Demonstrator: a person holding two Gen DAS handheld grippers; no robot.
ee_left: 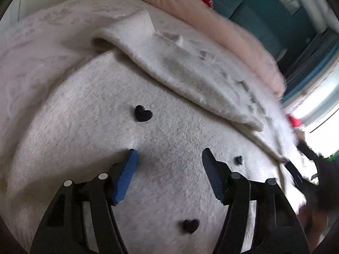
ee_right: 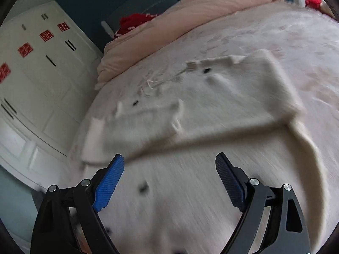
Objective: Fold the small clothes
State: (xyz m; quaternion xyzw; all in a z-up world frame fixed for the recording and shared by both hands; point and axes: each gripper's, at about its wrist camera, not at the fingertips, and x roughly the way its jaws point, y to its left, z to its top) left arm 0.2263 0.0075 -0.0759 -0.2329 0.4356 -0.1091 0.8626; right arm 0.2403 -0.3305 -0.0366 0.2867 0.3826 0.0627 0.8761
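A white fuzzy knit garment (ee_left: 106, 110) with small black hearts (ee_left: 143, 113) lies spread on the bed. One sleeve (ee_left: 190, 78) is folded across its body. My left gripper (ee_left: 169, 158) is open and empty, just above the garment's body between the hearts. In the right wrist view the same garment (ee_right: 211, 110) lies blurred, with a folded part (ee_right: 243, 84) lying across it. My right gripper (ee_right: 169, 160) is open and empty above the garment's near part.
The garment lies on a pale pink patterned bedspread (ee_right: 275, 31). A pink duvet (ee_right: 201, 6) is bunched at the bed's far side with a red item (ee_right: 131, 23) behind it. White wardrobe doors (ee_right: 42, 74) stand at the left. A dark arm (ee_left: 322, 182) shows at the right edge.
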